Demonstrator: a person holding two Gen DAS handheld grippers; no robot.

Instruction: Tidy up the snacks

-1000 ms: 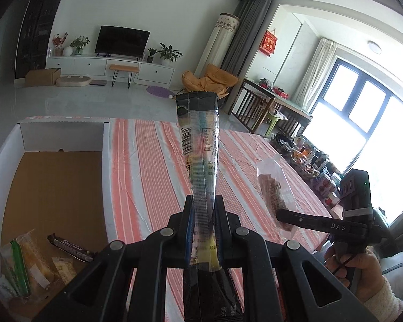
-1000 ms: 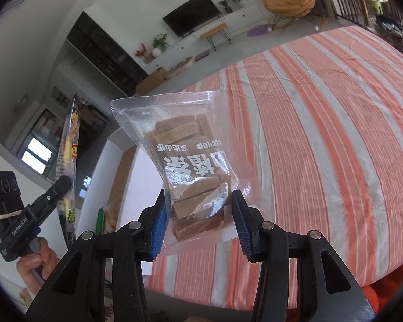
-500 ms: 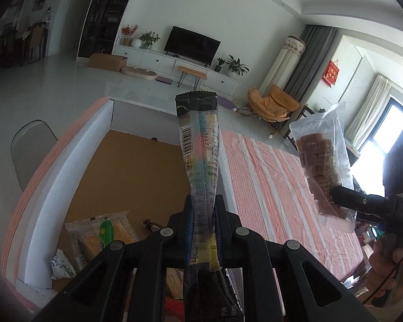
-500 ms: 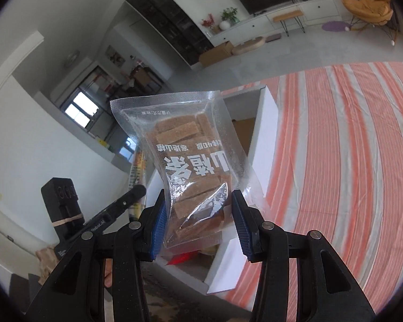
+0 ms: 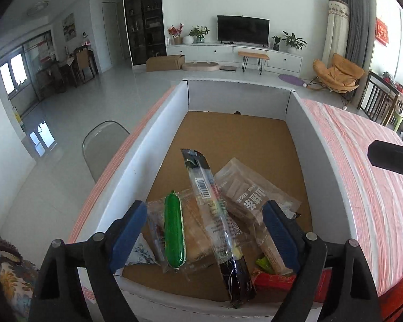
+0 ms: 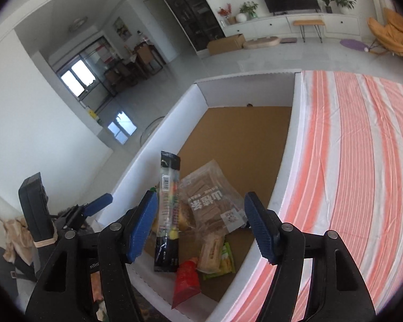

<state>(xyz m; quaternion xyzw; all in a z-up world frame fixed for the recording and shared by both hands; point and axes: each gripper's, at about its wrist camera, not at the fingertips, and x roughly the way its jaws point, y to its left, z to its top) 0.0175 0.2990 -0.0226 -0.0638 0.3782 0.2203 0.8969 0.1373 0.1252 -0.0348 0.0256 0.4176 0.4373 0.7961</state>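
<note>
A white cardboard box (image 5: 158,147) with a brown floor sits on the striped table. Inside lie the long black-ended snack stick (image 5: 212,209), the clear bag of brown bars (image 5: 244,193), a green sausage (image 5: 174,230) on a bread pack, and a red packet (image 5: 271,277). My left gripper (image 5: 204,234) is open and empty above this pile. My right gripper (image 6: 201,225) is open and empty too, above the stick (image 6: 168,214), the bag (image 6: 209,204) and the box (image 6: 298,123).
The red-and-white striped tablecloth (image 6: 349,161) stretches right of the box. A clear chair (image 5: 104,145) stands left of the table. A patterned cushion (image 5: 5,273) lies at the lower left. The right gripper's finger (image 5: 392,158) shows at the right edge.
Both grippers swung left over the box and opened. The snack stick and the bag of brown bars dropped from them onto the pile inside.
</note>
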